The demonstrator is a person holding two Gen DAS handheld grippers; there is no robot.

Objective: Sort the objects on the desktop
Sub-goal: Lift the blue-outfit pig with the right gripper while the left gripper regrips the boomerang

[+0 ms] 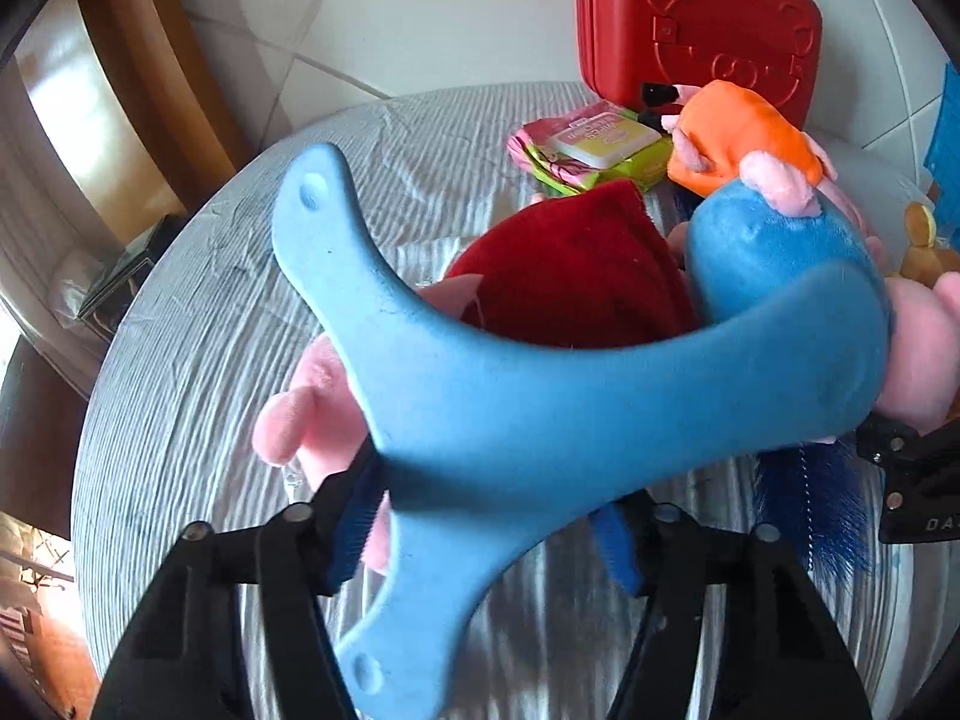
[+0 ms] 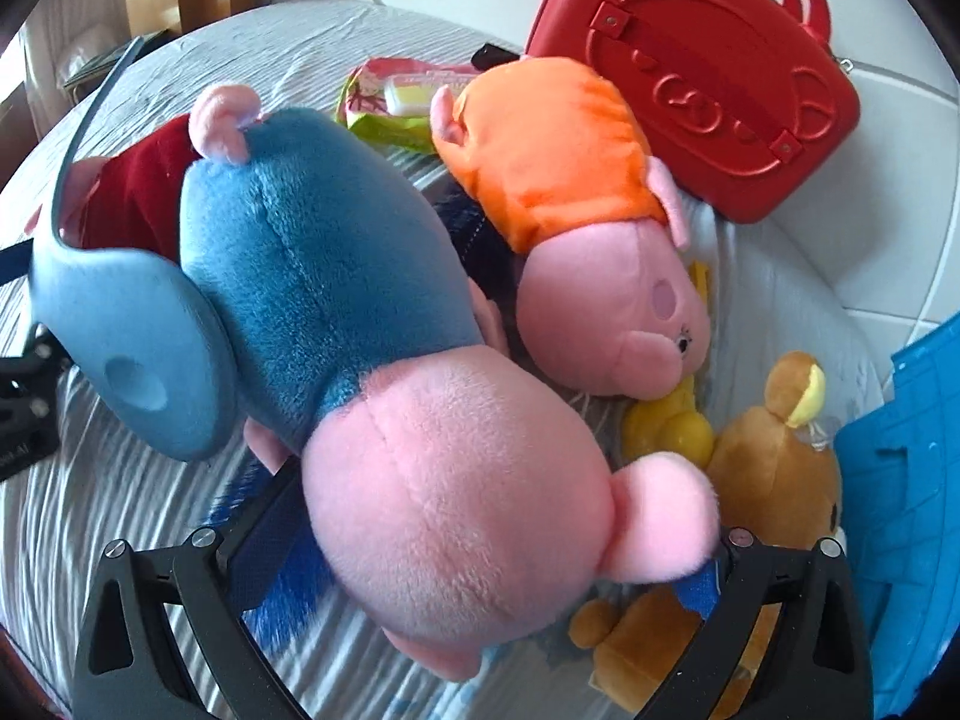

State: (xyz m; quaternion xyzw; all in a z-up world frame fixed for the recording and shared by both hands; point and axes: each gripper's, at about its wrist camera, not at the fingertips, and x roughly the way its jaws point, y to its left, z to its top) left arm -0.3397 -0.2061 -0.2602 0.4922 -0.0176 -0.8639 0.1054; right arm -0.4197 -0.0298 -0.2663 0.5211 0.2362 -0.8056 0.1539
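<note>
My left gripper [image 1: 492, 531] is shut on a blue three-armed plastic piece [image 1: 480, 396] and holds it above the table, over a pink pig plush in a red dress [image 1: 570, 276]. My right gripper [image 2: 480, 564] is shut on the pink head of a pig plush in a blue shirt [image 2: 336, 276]; that plush also shows at the right of the left wrist view [image 1: 774, 252]. The blue piece [image 2: 132, 330] touches this plush's back. A pig plush in orange [image 2: 570, 180] lies beyond it.
A red bear-embossed case [image 2: 708, 78] stands at the back. A pack of wipes [image 1: 600, 144] lies near it. A brown bear plush [image 2: 774, 468] and a yellow toy [image 2: 672, 426] lie at the right, beside a blue basket [image 2: 906, 480]. The table has a striped grey cloth [image 1: 198, 360].
</note>
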